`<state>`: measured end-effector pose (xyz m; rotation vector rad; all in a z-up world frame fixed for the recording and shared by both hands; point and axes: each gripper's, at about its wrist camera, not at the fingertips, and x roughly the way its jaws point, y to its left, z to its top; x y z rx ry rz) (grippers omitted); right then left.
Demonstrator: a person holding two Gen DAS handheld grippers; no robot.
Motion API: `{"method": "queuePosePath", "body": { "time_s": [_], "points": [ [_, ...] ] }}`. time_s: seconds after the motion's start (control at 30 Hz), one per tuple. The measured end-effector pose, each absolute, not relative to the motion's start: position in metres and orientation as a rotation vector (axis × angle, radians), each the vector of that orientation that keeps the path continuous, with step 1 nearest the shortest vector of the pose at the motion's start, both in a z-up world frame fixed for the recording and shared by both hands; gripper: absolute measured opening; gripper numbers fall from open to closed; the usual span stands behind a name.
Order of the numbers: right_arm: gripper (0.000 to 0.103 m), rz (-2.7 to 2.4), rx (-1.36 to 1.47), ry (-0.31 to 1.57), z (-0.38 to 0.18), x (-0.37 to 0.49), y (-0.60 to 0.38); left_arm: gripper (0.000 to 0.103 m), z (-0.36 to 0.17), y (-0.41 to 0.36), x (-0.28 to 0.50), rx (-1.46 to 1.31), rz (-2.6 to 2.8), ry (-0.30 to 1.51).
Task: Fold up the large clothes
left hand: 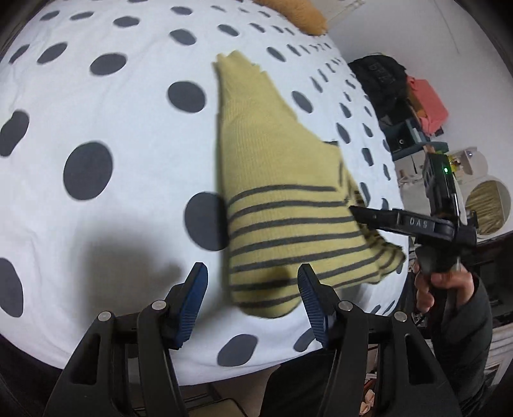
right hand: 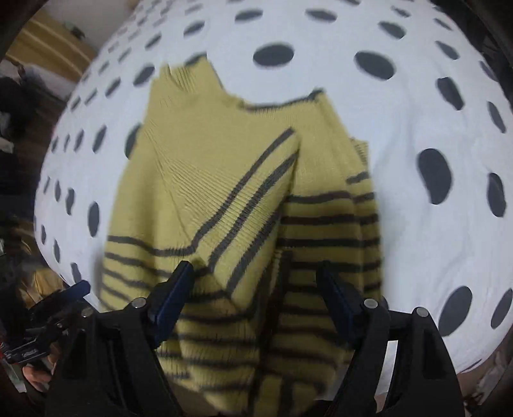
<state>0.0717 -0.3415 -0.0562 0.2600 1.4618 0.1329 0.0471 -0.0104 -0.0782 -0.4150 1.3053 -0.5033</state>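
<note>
A yellow knit sweater with dark grey stripes (left hand: 275,192) lies partly folded on a white bedspread with grey dots (left hand: 96,112). In the right wrist view the sweater (right hand: 224,179) fills the middle, with one striped flap folded across its body. My left gripper (left hand: 253,285) is open and empty, just above the sweater's near striped edge. My right gripper (right hand: 256,282) is open, its blue fingers either side of the sweater's striped lower part, holding nothing. The right gripper also shows in the left wrist view (left hand: 413,221) at the sweater's right side.
The bed's near edge (left hand: 256,369) runs below my left gripper. A tan cushion (left hand: 304,16) lies at the bed's far end. Black and pink clothes (left hand: 400,86) are piled on furniture to the right. The bedspread also fills the right wrist view (right hand: 416,112).
</note>
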Motion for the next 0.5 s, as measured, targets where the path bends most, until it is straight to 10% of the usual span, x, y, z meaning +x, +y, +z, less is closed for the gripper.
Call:
{"method": "queuePosePath", "body": {
  "time_s": [0.07, 0.13, 0.5],
  "points": [
    [0.068, 0.197, 0.325, 1.501, -0.071, 0.075, -0.336, 0.059, -0.088, -0.009, 0.047, -0.422, -0.511, 1.334],
    [0.037, 0.224, 0.307, 1.489, -0.070, 0.076, -0.329, 0.060, -0.096, -0.008, 0.047, -0.426, -0.513, 1.350],
    [0.019, -0.004, -0.338, 1.312, -0.032, 0.047, -0.290, 0.071, -0.107, -0.015, 0.033, -0.398, -0.537, 1.369]
  ]
}}
